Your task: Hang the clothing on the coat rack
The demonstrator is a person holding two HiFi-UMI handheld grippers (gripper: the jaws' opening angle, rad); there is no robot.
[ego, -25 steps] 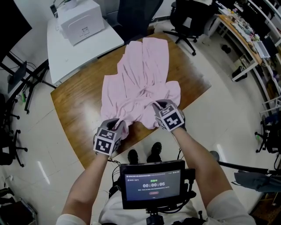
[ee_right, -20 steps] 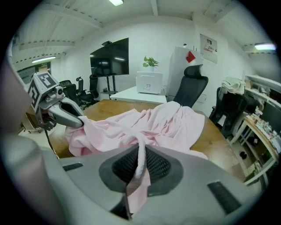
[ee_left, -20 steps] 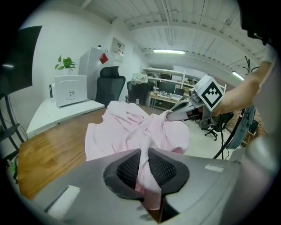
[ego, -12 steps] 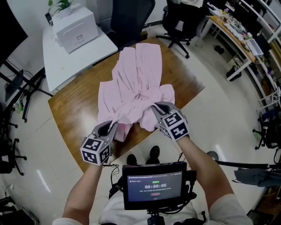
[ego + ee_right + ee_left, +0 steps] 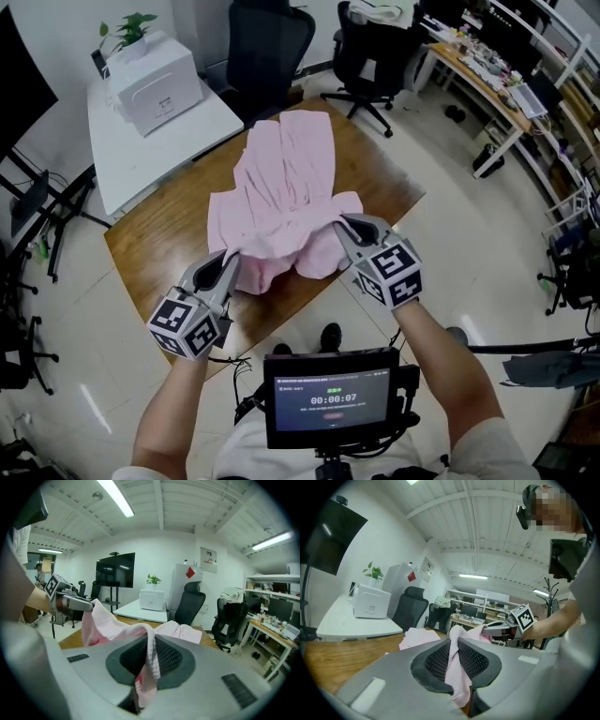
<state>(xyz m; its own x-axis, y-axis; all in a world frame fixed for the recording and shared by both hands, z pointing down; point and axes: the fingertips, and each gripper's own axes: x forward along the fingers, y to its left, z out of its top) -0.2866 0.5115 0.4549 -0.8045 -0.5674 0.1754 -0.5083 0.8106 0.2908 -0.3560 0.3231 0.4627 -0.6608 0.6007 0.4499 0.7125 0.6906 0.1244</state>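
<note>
A pale pink garment (image 5: 281, 197) lies spread along the wooden table (image 5: 164, 234), its near edge lifted off the wood. My left gripper (image 5: 232, 256) is shut on the garment's near left corner, and a fold of pink cloth (image 5: 457, 667) runs down between its ribbed pads. My right gripper (image 5: 341, 222) is shut on the near right corner, with pink cloth (image 5: 149, 660) pinched between its pads too. Between the two grippers the cloth hangs as a slack band. A dark coat rack (image 5: 547, 588) shows small at the far right of the left gripper view.
A white table (image 5: 155, 131) with a white box (image 5: 155, 80) and a plant (image 5: 127, 30) stands beyond the wooden one. Black office chairs (image 5: 267, 47) sit at the far end, cluttered desks (image 5: 497, 80) at the right. A screen (image 5: 328, 398) hangs at my chest.
Both grippers have risen and moved apart with the garment's near edge, the left one swinging out to the left. The cloth has pulled tighter and narrower on the table.
</note>
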